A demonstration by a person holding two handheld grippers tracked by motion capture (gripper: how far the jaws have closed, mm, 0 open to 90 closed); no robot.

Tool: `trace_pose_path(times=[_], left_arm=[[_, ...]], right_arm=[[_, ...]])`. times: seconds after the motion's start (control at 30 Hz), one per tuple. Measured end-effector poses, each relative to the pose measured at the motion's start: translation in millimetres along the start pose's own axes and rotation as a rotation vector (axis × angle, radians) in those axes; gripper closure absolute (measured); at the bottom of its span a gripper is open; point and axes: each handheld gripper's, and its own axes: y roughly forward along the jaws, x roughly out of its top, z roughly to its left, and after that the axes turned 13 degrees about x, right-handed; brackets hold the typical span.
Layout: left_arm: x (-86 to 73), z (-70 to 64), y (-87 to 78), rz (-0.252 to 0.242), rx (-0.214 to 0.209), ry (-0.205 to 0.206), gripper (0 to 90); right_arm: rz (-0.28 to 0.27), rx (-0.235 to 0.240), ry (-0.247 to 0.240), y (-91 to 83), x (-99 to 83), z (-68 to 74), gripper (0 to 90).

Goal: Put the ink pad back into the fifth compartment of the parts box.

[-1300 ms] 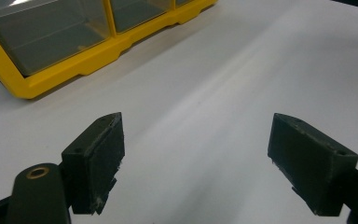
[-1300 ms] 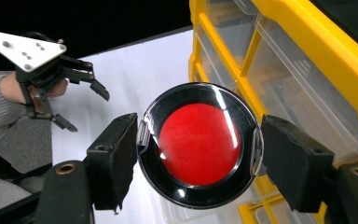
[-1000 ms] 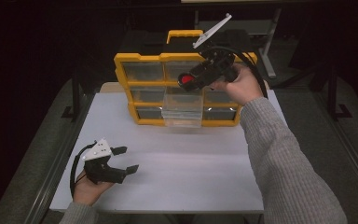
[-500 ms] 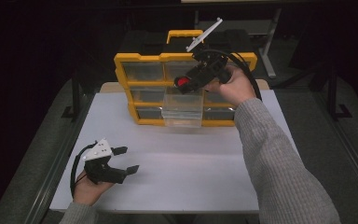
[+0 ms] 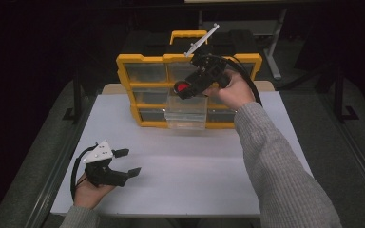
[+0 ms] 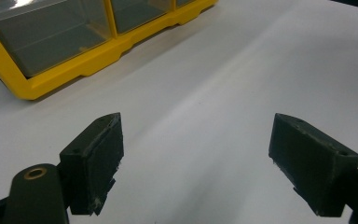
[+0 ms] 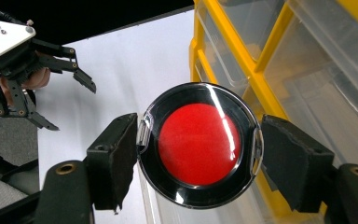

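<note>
We're carrying the round black case with a red centre (image 7: 199, 145) in the right gripper (image 5: 186, 89), jaws pinching it by its rim on both sides, held up in the air in front of the yellow drawer organizer (image 5: 138, 90). In the high view it's sitting just above the clear drawer (image 5: 186, 116) that's pulled out from the lower middle of the organizer, so we're judging this as the transport step: bringing the case over the open drawer to drop it in. Left gripper (image 5: 123, 164) is resting low on the white tabletop (image 5: 195, 175) near the front left, well apart from the organizer, jaws spread wide with nothing between them. Next move probably calls for lowering the right gripper until the case is inside the drawer walls, tilting it flat if needed, then spreading the jaws. Can't tell whether the drawer already holds anything.
</note>
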Motion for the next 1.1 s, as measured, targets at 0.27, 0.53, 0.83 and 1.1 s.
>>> trace_pose_path(times=[0.27,0.53,0.83,1.1], left_arm=[[-0.3,-0.3,0.6,-0.001,0.001,-0.002,17.6],[-0.3,-0.2,0.0,-0.003,0.002,-0.007,17.6],[0.2,-0.4,0.0,-0.003,0.005,0.003,17.7],[0.4,-0.5,0.0,0.005,0.005,0.005,17.7]], right_arm=[[0.0,0.017,0.013,9.6,-7.6,-1.9,28.6],[0.006,0.018,0.025,14.7,-13.0,-4.3,28.6],[0.018,0.026,0.034,21.0,-18.9,-5.4,28.6],[0.032,0.026,0.043,25.7,-25.0,-8.9,28.6]])
